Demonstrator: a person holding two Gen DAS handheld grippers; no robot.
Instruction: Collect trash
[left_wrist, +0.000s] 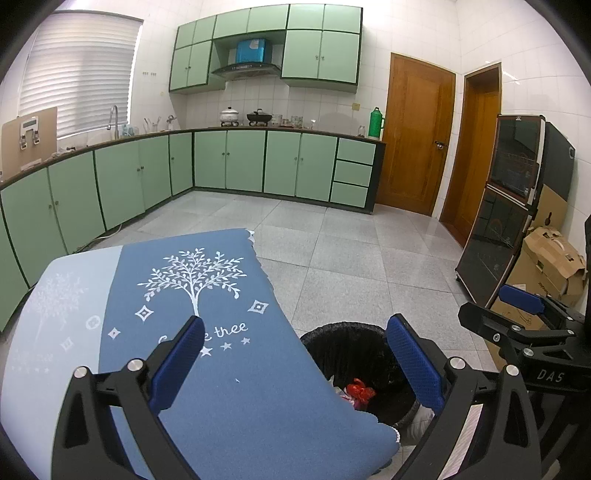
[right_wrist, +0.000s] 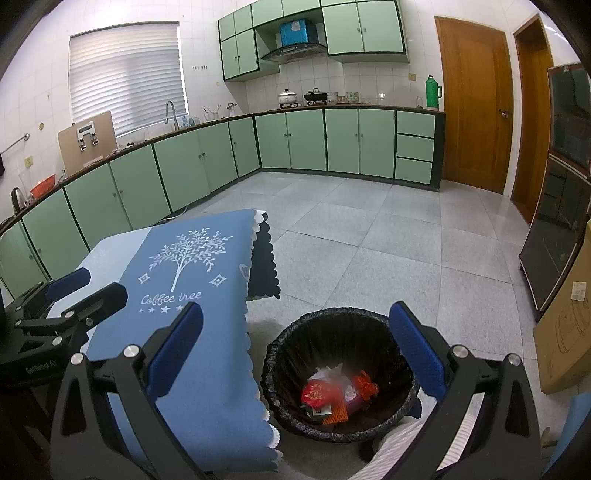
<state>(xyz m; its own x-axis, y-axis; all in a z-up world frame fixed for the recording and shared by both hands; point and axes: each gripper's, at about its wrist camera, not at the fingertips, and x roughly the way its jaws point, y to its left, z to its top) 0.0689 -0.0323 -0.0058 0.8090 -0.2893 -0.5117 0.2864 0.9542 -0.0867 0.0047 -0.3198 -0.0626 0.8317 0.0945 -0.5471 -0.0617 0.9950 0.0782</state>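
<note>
The left gripper hung with its 2 blue-padded fingers spread wide and nothing between them, poised over the edge of a table draped in a blue tablecloth printed with a white tree and the words "Coffee thee". Beside it, the right gripper was likewise spread apart and empty, held above a round bin lined with a black bag. The collected trash lay at the bottom of that bin: red wrappers, an orange packet and crumpled pale plastic. The bin stood on the floor just beside the table's scalloped cloth edge.

The table held no loose items on the visible part of the cloth. Around it stretched a pale grey tiled floor, clean and glossy. Mint-green base cabinets ran in an L along 2 walls under a dark countertop, with matching wall cabinets and a range hood above. A white pot and a black wok sat on the stove, a green thermos stood at the counter's end, and a tap rose beneath a window covered by white blinds. 2 wooden doors closed the far wall; a dark glass-fronted cabinet and cardboard boxes stood to the right.
</note>
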